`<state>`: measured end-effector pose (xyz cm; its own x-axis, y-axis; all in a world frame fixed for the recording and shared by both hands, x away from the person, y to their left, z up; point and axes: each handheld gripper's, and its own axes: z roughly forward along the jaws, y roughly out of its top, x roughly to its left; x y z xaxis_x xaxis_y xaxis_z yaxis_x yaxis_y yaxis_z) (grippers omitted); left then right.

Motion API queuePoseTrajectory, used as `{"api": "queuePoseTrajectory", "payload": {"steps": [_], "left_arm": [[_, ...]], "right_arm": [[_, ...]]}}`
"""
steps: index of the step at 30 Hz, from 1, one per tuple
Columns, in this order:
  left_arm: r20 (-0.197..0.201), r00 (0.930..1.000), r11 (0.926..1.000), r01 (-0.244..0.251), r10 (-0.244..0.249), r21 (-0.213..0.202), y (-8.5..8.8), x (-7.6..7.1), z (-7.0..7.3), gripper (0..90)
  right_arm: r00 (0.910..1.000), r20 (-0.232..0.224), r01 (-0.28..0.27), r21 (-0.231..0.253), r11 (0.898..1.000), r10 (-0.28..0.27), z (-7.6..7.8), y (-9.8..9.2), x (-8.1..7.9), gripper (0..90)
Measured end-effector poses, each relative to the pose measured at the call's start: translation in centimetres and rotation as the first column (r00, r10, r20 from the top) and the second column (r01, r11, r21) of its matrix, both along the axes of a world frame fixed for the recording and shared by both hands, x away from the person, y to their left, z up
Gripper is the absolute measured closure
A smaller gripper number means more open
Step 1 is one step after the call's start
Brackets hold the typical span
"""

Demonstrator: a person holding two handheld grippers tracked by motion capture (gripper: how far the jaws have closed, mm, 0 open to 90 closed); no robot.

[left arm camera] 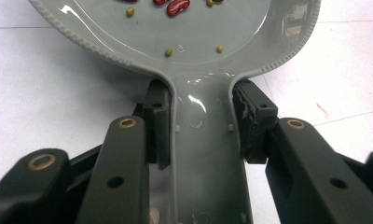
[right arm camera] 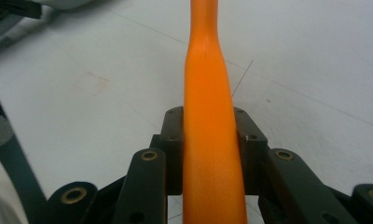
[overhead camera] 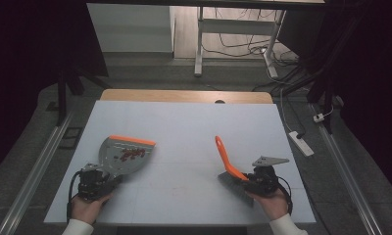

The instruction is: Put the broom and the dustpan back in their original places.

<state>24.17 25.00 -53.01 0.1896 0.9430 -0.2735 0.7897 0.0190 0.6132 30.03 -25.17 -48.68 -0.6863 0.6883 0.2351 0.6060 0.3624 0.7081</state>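
Grey dustpan handle (left arm camera: pixel 205 154) squeezed tight between the black pads of the left hand-held gripper (left arm camera: pixel 201 126), near the front left of the white tabletop (overhead camera: pixel 184 127). Long way of the dustpan (overhead camera: pixel 121 155) running from the hand up and away to the right, orange lip (overhead camera: pixel 132 140) at the far end. Red beans (overhead camera: pixel 130 154) and a few small yellow-green ones (left arm camera: pixel 169 52) lying in the pan. Over on the front right, orange brush handle (right arm camera: pixel 210 140) gripped tight by the right hand-held gripper (right arm camera: pixel 211 140). Brush (overhead camera: pixel 228 159) pointing up and away to the left, tilted, dark bristle end (overhead camera: pixel 233 185) down by the hand. Dustpan and brush well apart. Past the tabletop, a wooden edge (overhead camera: pixel 184 95), then a white desk frame (overhead camera: pixel 233 29) with cables on the floor.
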Motion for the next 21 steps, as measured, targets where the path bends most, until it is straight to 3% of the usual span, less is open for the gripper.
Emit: {"api": "queuePoseTrajectory", "payload": {"steps": [10,21], "left_arm": [[-0.022,0.9998,0.9999,0.005,-0.004,0.015,-0.1,0.5,-0.3,61.7],[-0.017,0.9998,0.9999,0.007,-0.006,0.012,-0.2,0.5,-0.4,61.0]], "right_arm": [[0.9989,-0.027,0.04,0.003,0.999,-0.04,-0.6,-1.0,1.5,68.6],[0.9971,-0.052,0.054,-0.02,0.998,-0.055,-1.3,-1.9,2.6,62.8]]}}
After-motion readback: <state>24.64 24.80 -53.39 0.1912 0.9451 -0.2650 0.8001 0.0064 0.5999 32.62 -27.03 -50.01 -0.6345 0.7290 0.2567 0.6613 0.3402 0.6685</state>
